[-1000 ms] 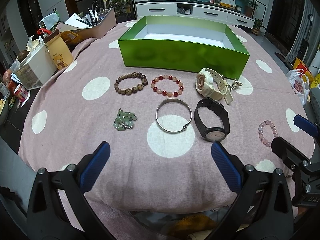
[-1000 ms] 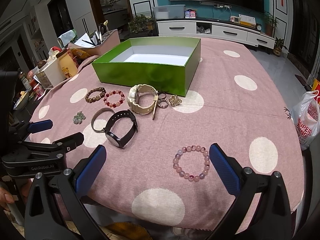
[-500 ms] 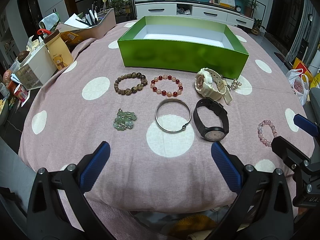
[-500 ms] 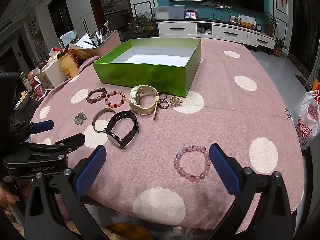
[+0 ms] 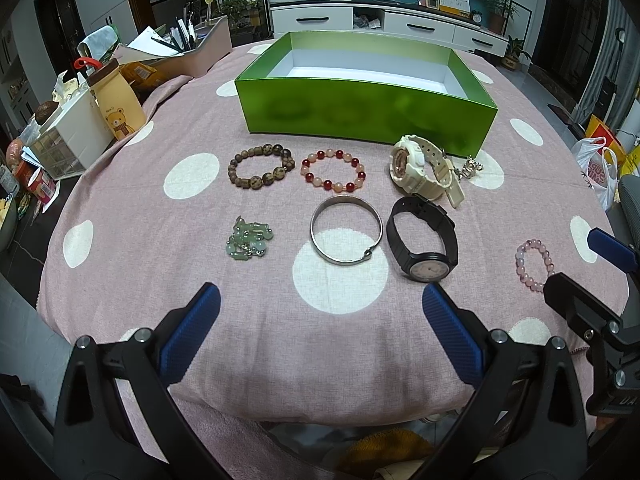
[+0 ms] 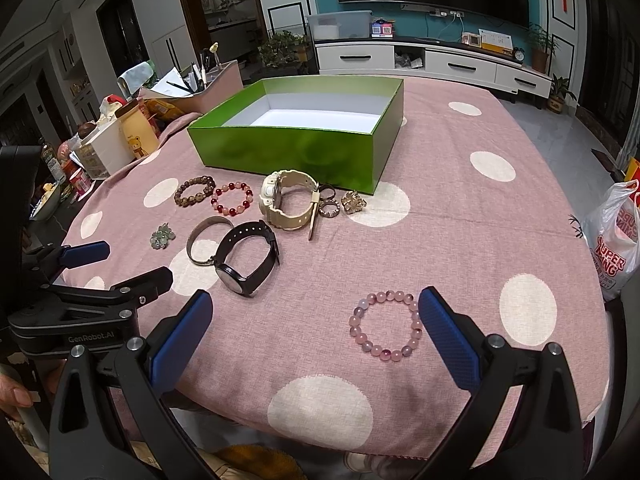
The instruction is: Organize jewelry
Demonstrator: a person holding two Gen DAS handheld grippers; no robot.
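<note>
An open green box (image 5: 360, 116) with nothing in it stands at the far side of the pink dotted cloth. In front of it lie a brown bead bracelet (image 5: 265, 149), a red-and-pink bracelet (image 5: 320, 155), a cream watch (image 5: 404, 162), a silver bangle (image 5: 345, 201), a black watch (image 5: 428, 270), a green jade cluster (image 5: 248, 238) and small rings (image 5: 472, 168). A pink bead bracelet (image 6: 360, 336) lies apart at the near right. My left gripper (image 5: 320, 300) is open at the near edge, short of the bangle. My right gripper (image 6: 316, 304) is open, its right finger beside the pink bracelet.
The table's left edge carries a cream bear bottle (image 5: 118, 108), white mini drawers (image 5: 68, 140) and a pen tray (image 5: 192, 52). A plastic bag (image 6: 616, 240) sits off the right edge. A hand (image 6: 16, 392) holds the left gripper's handle. The rounded table edge runs just below both grippers.
</note>
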